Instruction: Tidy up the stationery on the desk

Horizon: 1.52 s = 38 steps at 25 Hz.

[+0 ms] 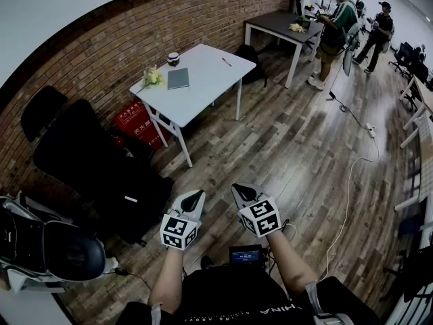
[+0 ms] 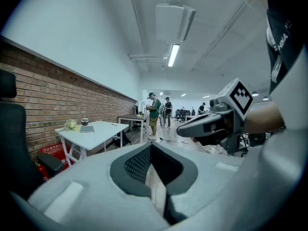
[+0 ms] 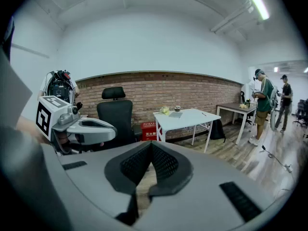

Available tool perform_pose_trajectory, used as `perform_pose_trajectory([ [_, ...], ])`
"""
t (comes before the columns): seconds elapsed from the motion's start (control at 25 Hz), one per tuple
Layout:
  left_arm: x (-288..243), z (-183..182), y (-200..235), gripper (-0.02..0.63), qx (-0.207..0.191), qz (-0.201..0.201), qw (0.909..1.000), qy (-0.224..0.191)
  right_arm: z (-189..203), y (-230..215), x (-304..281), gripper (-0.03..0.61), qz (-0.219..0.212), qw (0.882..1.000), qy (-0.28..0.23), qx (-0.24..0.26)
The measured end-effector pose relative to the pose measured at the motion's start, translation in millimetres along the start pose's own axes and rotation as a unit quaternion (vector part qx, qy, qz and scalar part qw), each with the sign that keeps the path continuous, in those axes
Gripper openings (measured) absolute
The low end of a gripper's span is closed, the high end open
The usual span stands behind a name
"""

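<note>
**Both grippers empty, white desk well across the room**

Seen from the head camera, the person stands on a wood floor, arms held low at the waist. The left gripper (image 1: 194, 199) and the right gripper (image 1: 243, 193) sit side by side, close but apart, each pointing forward. In each gripper's own view the jaws are pressed together at the tips with nothing between them.

The white desk (image 1: 203, 70) stands well ahead against a brick wall. On it lie a grey notebook (image 1: 178, 78), flat near the wall end; a pen (image 1: 226, 61), alone toward the far end; a small jar (image 1: 173, 59) beside the wall; and a small bunch of flowers (image 1: 153, 77) at the near corner, just beside the notebook. A black chair (image 1: 81, 147) and a red box (image 1: 139, 124) sit to the left of the desk; other people (image 1: 335, 29) work at a darker table farther off.

The step in hand looks like the approach; nothing on the desk is touched yet. To do it well, walk up to the desk's open long side, away from the chair; spread the jaws before reaching in, not over the items. The pen is thin, so close across its barrel near the middle. The notebook lies flat, so it likely needs pinching at an edge or sliding to the desk rim first. Keep clear of the flowers and jar, which could tip.
</note>
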<state>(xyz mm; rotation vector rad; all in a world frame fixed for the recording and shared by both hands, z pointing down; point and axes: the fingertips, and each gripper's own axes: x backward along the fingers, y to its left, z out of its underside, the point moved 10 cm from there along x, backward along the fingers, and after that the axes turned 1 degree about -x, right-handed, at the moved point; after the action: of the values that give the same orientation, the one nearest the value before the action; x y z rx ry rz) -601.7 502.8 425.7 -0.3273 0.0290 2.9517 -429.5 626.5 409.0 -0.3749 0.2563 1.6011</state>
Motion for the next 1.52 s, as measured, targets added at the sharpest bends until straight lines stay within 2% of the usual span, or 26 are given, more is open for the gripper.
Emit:
perform_pose_trajectory([
  [1.08, -13.5, 3.7, -2.3, 0.003, 0.011, 0.007, 0.9998, 0.013, 3.2, -20.6, -3.1, 0.009, -0.003, 1.0, 0.006, -0.017],
  [1.52, -37.2, 0.7, -14.4, 0.003, 0.013, -0.01, 0.9997, 0.018, 7.2, -50.8, -1.3, 0.009, -0.018, 1.0, 0.007, -0.019],
])
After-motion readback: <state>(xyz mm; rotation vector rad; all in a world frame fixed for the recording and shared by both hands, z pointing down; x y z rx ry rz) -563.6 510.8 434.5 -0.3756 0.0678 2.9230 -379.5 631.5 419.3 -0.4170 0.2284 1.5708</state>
